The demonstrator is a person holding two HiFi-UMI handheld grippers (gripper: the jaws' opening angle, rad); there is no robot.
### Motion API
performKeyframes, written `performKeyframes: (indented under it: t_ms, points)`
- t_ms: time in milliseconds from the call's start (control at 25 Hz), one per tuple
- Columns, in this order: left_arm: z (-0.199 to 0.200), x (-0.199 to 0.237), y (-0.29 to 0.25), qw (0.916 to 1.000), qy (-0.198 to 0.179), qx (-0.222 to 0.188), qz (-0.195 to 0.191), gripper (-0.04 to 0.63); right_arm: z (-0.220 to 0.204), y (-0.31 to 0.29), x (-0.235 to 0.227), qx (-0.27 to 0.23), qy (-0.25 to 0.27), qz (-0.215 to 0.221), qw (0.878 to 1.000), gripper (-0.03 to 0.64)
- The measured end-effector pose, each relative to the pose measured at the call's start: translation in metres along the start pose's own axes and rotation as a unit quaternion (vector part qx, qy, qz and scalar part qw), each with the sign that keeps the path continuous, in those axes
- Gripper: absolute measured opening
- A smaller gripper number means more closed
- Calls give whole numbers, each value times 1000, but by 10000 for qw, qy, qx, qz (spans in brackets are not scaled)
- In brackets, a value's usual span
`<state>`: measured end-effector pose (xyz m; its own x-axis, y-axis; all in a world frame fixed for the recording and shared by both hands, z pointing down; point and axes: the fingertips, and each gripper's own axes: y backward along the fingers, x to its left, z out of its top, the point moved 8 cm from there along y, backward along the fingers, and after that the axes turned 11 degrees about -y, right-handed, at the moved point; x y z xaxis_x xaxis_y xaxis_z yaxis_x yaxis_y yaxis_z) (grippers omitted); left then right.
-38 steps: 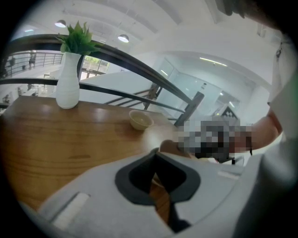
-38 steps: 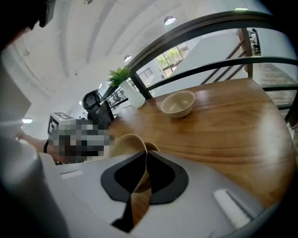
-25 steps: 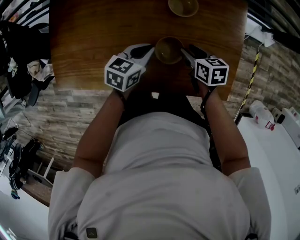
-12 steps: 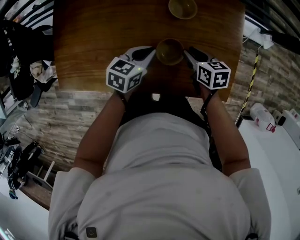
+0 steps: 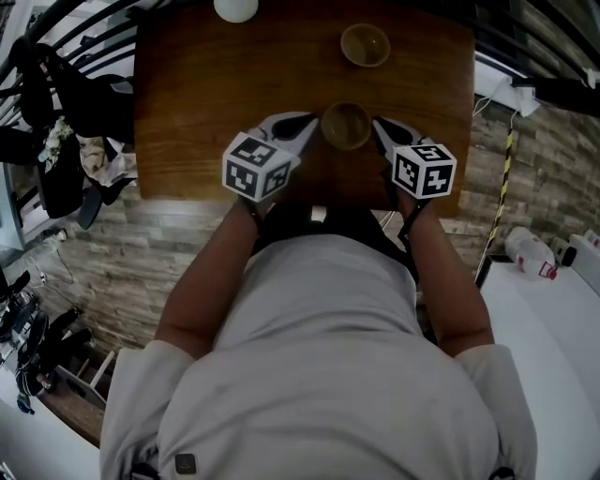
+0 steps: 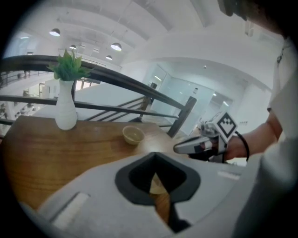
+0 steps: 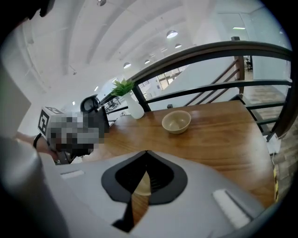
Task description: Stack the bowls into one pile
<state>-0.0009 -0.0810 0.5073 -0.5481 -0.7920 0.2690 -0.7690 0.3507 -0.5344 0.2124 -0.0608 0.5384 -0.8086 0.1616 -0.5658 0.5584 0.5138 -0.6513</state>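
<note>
Your left gripper (image 5: 306, 123) and right gripper (image 5: 379, 126) pinch opposite rims of the near bowl (image 5: 346, 126), the right fingers having just closed; the far bowl (image 5: 365, 44) waits ahead, slightly right, on the bench (image 5: 206, 112).

Bare table (image 5: 197, 112) open left of the left gripper (image 5: 308, 122), gripped bowl (image 5: 346, 126) and right gripper (image 5: 377, 123), jaws just closed on the rim, blocking its right, second bowl (image 5: 365, 44) ahead, vase (image 5: 235, 7) ahead-left.
</note>
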Motion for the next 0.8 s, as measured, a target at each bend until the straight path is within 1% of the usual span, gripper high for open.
performKeyframes:
  t_ms: [80,200,360,680,800]
  points:
    - [11,1,12,9999,-131,-60,34,3,5,8,11,-151,15,5,9999,8]
    - [35,6,25,9989,-408,-212,49,4,21,21,24,-511,74,-23,9987,8]
    - [62,1,44,9967,-683,-429,19,3,37,45,47,-931,166,-51,9955,8]
    - [107,-3,87,9887,-1200,-891,-62,4,64,84,102,-1576,452,-76,9864,8]
    - [117,-7,101,9860,-1290,-1053,-61,5,70,96,120,-1737,472,-3,9837,8]
